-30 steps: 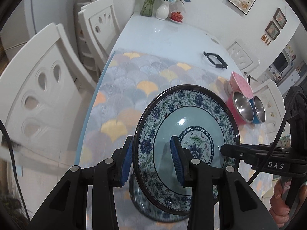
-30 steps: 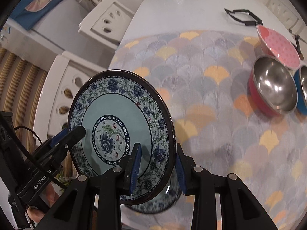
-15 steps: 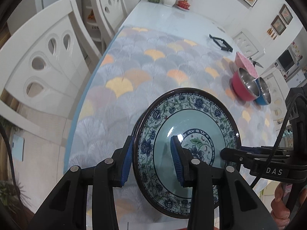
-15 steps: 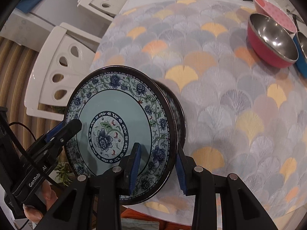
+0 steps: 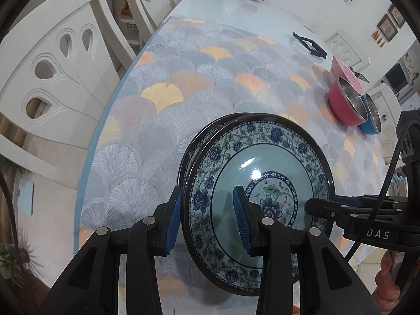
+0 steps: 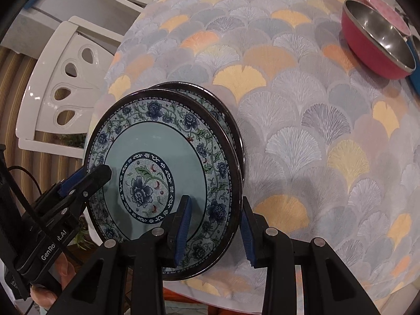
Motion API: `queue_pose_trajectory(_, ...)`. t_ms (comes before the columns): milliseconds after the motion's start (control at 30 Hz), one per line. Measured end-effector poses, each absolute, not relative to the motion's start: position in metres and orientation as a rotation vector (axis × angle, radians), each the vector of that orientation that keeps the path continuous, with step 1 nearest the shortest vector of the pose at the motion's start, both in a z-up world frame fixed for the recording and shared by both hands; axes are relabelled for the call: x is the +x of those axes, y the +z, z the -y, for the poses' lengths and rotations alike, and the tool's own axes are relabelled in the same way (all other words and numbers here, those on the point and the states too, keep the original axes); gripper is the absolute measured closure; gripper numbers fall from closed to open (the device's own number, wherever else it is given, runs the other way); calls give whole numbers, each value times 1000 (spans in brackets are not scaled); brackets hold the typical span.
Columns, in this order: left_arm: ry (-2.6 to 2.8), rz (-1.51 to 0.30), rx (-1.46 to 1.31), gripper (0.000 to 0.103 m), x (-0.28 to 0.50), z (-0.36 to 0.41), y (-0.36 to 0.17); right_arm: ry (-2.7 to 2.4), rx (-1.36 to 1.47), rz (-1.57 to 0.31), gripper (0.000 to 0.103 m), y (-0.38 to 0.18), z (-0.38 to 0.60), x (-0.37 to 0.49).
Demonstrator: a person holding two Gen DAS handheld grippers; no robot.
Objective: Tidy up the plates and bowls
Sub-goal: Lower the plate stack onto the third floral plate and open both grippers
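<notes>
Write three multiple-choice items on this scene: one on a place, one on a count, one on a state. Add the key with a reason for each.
1. Where is the red bowl relative to the floral plate in the right wrist view?
A. upper right, far across the tablecloth
B. directly under the plate
C. on the white chair

2. How many grippers clamp the floral plate?
A. none
B. one
C. two

3. How does the floral plate sit?
A. flat and alone on the tablecloth
B. held up on edge, above a second plate lying beneath it
C. broken in pieces

Key: 1 A, the bowl stands near the top right edge. 2 C, the left gripper and the right gripper each have blue fingers on either side of its rim. 3 B, it tilts steeply and another dark rim shows behind it.
</notes>
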State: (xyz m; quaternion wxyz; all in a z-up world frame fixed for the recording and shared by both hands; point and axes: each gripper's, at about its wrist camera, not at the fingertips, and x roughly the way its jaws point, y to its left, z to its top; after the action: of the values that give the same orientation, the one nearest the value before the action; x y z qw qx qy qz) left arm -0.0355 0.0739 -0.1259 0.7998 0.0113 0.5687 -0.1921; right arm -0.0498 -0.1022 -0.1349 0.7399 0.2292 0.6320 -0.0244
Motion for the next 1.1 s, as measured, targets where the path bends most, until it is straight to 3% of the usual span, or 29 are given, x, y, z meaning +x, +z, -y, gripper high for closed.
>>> queue_pose_trajectory(800,-372,-1225,-40,66,-1,-92,-119,-65,496,-1406,69,-134,103,-56)
queue_pose_trajectory(1100,-469,-1151,19,66,20,-57,-85,-81,538,-1341,69,-112,116,-42)
